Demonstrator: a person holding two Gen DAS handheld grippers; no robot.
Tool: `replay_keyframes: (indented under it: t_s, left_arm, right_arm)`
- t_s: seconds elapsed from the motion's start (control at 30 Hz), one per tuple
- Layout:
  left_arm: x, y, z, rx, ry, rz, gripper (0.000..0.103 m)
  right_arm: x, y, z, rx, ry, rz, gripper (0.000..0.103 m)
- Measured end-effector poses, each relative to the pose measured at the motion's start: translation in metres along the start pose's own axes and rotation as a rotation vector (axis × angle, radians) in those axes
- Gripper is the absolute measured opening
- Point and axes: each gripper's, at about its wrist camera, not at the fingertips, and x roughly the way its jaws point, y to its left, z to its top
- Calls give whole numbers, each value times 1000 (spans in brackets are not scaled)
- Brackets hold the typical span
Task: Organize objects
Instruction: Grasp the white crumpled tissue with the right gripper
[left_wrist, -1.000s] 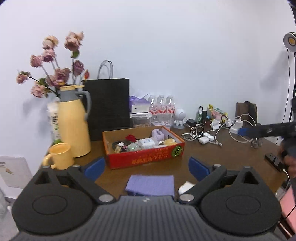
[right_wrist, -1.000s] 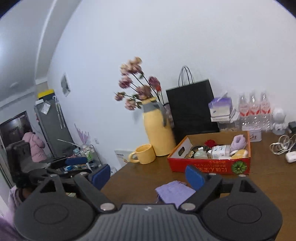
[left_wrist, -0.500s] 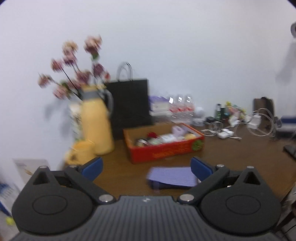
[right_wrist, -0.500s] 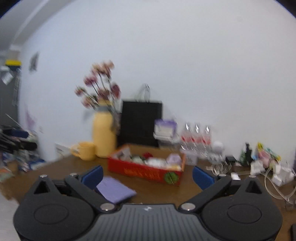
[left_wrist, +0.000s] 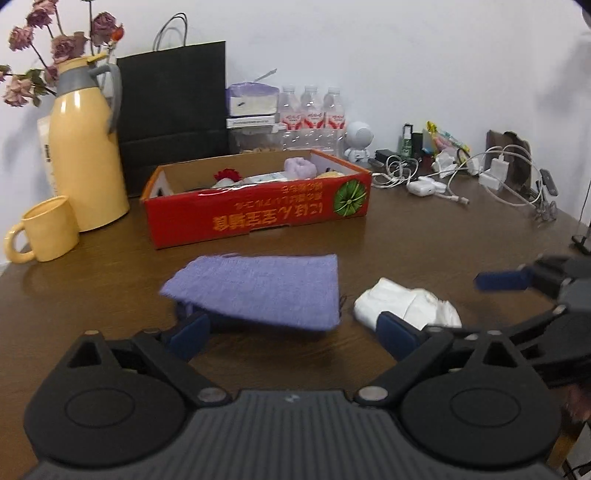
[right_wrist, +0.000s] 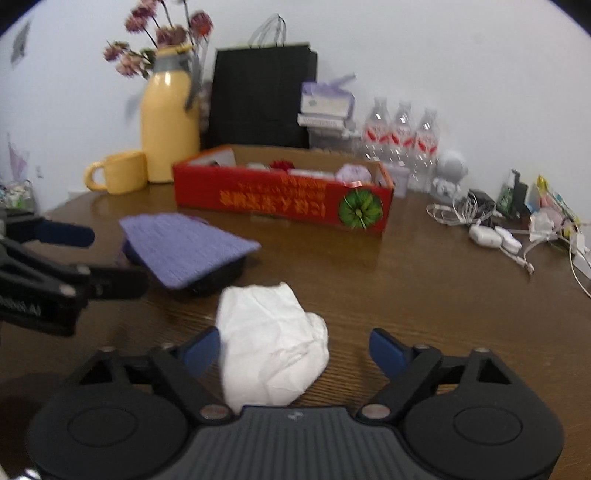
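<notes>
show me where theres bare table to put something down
Bare wood lies between the red box and the crumpled white tissue, running right toward the cables. Another patch sits between the yellow mug and purple cloth. The back edge is crowded.

I see a brown wooden table (left_wrist: 424, 251) carrying a red box (left_wrist: 258, 214), purple cloth (left_wrist: 258, 288), crumpled white tissue (right_wrist: 271, 339), yellow mug (left_wrist: 42, 229), yellow jug (left_wrist: 83, 158) and cables (left_wrist: 461, 177).
</notes>
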Motion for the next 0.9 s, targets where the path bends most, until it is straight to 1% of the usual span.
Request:
replay_keyframes:
  t_s: [0.03, 0.07, 0.1, 0.13, 0.17, 0.2, 0.23, 0.27, 0.3, 0.33, 0.37, 0.4, 0.43, 0.5, 0.53, 0.57, 0.63, 0.67, 0.7, 0.73, 0.77, 0.8, 0.9]
  left_arm:
    - [3, 0, 2, -6, -4, -25, 93]
    - [8, -2, 4, -5, -5, -52, 87]
    - [14, -7, 7, 8, 5, -70, 80]
    - [21, -14, 11, 25, 23, -88, 65]
    - [26, -21, 14, 41, 35, -112, 58]
    - [30, -28, 16, 57, 39, -134, 59]
    - [35, -35, 18, 74, 39, -151, 59]
    - [43, -42, 19, 87, 44, -152, 59]
    - [53, -48, 19, 94, 61, -146, 57]
    - [62, -54, 18, 105, 71, -128, 53]
    - [72, -59, 18, 127, 99, -95, 41]
    - [76, -63, 16, 149, 112, -72, 37]
    - [76, -65, 14, 164, 106, -69, 36]
    - [72, -66, 10, 181, 104, -85, 33]
    - [70, -66, 8, 180, 102, -93, 28]
    - [69, -66, 5, 169, 96, -95, 27]
    - [65, -68, 2, 157, 90, -84, 27]
    - [62, -69, 2, 143, 96, -90, 27]
    - [60, -70, 2, 124, 105, -110, 28]
    - [59, -72, 1, 112, 113, -132, 31]
    - [59, -73, 1, 107, 113, -132, 34]
    - [59, -73, 0, 93, 112, -126, 34]
    - [58, -59, 2, -58, 147, -172, 33]
  right_arm:
    - [5, -1, -1, 4, 15, -7, 60]
    - [9, -3, -2, 14, 28, -8, 49]
    - [10, -6, -3, 36, 21, -1, 39]
    - [8, -8, -2, 52, 22, -11, 39]
    - [6, -8, -2, 53, 22, -28, 39]
    - [5, -8, -3, 40, 25, -39, 34]
    - [4, -7, -3, 26, 31, -31, 30]
    - [2, -8, -4, 21, 30, -20, 30]
    - [0, -8, -5, 19, 32, -14, 30]
    - [-3, -9, -6, 14, 33, -11, 30]
    - [-4, -10, -6, 10, 33, -12, 30]
    - [-6, -11, -7, 6, 33, -24, 27]
    - [-8, -11, -7, -6, 29, -59, 27]
    - [-14, -10, -9, -41, 6, -166, 29]
    - [-16, -10, -10, -43, -1, -194, 29]
    - [-17, -12, -10, -34, 5, -206, 29]
    - [-15, -15, -12, -6, 11, -186, 29]
    - [-13, -17, -12, 11, 24, -159, 26]
    - [-11, -20, -12, 44, 28, -131, 15]
    - [-11, -22, -13, 78, 25, -109, 7]
    - [-11, -25, -13, 108, 22, -100, 6]
    - [-12, -27, -15, 134, 9, -99, 4]
    - [-21, -25, -21, 170, -8, -82, 4]
